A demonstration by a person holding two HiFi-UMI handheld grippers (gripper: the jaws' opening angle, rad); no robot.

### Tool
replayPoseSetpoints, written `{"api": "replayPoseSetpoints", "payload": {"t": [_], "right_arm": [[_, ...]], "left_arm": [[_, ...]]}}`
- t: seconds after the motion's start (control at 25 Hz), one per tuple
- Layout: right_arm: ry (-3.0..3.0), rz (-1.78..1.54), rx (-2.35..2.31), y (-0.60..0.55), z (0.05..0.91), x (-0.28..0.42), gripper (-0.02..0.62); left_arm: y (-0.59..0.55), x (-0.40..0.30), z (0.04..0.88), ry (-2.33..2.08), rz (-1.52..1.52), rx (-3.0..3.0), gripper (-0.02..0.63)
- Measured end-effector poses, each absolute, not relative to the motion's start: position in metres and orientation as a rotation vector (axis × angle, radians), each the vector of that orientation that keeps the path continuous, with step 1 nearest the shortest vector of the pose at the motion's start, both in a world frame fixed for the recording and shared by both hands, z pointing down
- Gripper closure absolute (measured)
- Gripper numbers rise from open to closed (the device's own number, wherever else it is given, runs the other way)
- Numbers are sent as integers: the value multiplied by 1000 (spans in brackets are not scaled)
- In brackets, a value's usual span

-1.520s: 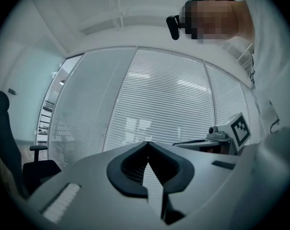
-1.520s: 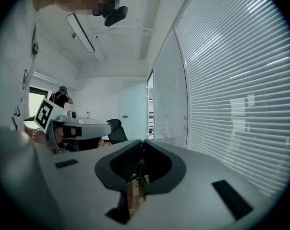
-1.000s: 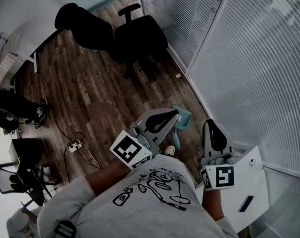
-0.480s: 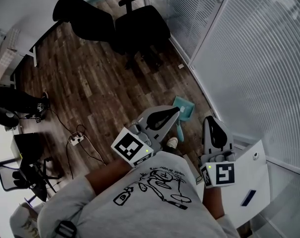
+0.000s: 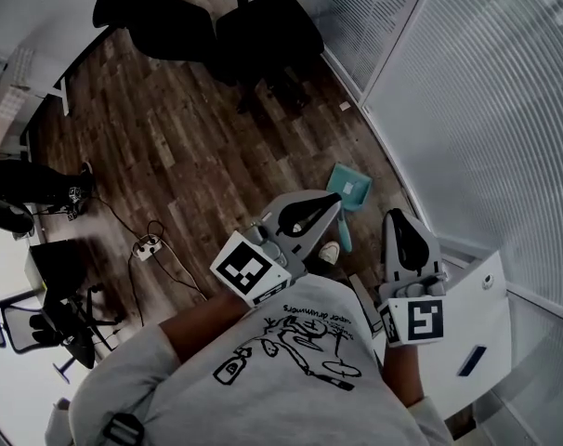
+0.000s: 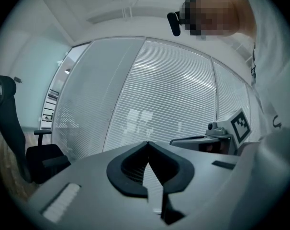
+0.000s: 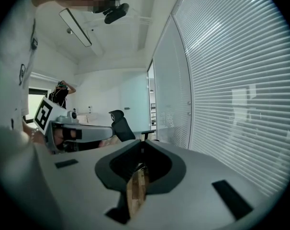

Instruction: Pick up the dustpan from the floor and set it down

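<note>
The teal dustpan (image 5: 350, 187) lies on the wooden floor beside the glass wall, its handle pointing back toward my feet. My left gripper (image 5: 333, 200) hangs above the floor, its tip just left of the pan in the head view, jaws shut and empty. To the right, my right gripper (image 5: 399, 217) is also shut with nothing in it. In the left gripper view the jaw tips (image 6: 147, 143) meet against the blinds, and the right gripper (image 6: 205, 140) shows at the side. The right gripper view shows its own tips (image 7: 142, 142) closed and the left gripper (image 7: 83, 131) beside them.
Two black office chairs (image 5: 263, 35) stand further along the floor. A glass wall with white blinds (image 5: 467, 110) runs along the right. A power strip with cables (image 5: 147, 247) lies at the left. A white box-like surface (image 5: 477, 328) sits at the lower right. My shoe (image 5: 329, 252) is near the pan's handle.
Both grippers have sunk a little and stay shut and empty. The dustpan lies where it was, with more of it showing past the left gripper.
</note>
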State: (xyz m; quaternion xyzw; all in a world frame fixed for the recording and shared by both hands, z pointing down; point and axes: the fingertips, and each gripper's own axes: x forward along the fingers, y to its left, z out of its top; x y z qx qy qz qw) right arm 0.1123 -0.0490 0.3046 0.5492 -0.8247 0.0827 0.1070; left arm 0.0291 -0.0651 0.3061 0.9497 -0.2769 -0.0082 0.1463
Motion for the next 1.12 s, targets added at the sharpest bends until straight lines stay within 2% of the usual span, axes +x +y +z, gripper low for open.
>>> {"api": "replayPoseSetpoints", "payload": {"t": [1.12], "right_arm": [[-2391,369,1515,-49,397,113,577]], "left_arm": [[-57,38,398,-772,124,2657,604]]}}
